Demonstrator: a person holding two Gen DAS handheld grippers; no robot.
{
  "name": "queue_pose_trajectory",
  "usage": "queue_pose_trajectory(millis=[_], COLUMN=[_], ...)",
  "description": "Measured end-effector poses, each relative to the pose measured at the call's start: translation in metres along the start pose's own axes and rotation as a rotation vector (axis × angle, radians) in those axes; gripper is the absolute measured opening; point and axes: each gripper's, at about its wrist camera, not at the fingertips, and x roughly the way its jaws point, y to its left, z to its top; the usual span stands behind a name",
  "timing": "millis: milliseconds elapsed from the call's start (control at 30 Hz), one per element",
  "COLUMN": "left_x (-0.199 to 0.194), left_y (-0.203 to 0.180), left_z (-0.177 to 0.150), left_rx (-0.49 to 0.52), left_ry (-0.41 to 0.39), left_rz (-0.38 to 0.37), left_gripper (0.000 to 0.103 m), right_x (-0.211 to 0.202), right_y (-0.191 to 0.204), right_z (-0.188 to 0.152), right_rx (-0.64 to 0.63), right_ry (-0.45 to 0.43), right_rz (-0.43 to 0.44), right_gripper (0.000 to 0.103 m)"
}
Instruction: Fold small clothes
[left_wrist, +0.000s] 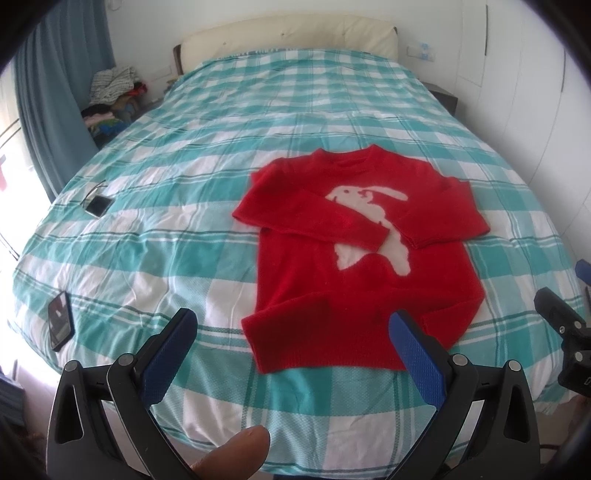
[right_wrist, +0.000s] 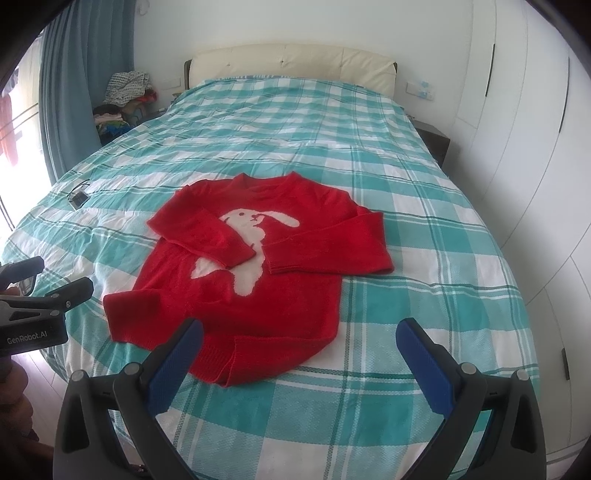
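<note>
A small red sweater (left_wrist: 354, 280) with a white rabbit lies flat on the bed, neck away from me. Both sleeves are folded in across its chest. It also shows in the right wrist view (right_wrist: 258, 295). My left gripper (left_wrist: 293, 326) is open and empty, just above the sweater's near hem at its left corner. My right gripper (right_wrist: 299, 334) is open and empty, above the hem's right side. The right gripper's body shows at the right edge of the left wrist view (left_wrist: 565, 325). The left gripper's body shows at the left edge of the right wrist view (right_wrist: 40, 302).
The bed (left_wrist: 258, 92) has a teal and white checked cover. A dark phone (left_wrist: 61, 319) lies near its left front edge. A smaller device with a cable (left_wrist: 98, 205) lies further back on the left. A clothes pile (left_wrist: 114, 96) stands beside the bed. White wardrobes (right_wrist: 524, 129) line the right.
</note>
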Motion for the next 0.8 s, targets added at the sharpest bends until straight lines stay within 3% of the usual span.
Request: queue_pose_trajectory(millis=[467,800], left_x=[0.012,0.014], left_y=[0.004,0.016], left_z=[-0.005,-0.004], left_rx=[-0.009,-0.029], left_ry=[0.061,0.047], left_rz=[-0.014,0.024], left_gripper=[0.103,0.103], right_x=[0.001,0.006], right_y=[0.001,-0.001], right_z=[0.0,0.0], right_rx=[0.019,0.04], right_ry=[0.001,-0.004], right_rz=[0.003,-0.006], right_gripper=[0.103,0.103])
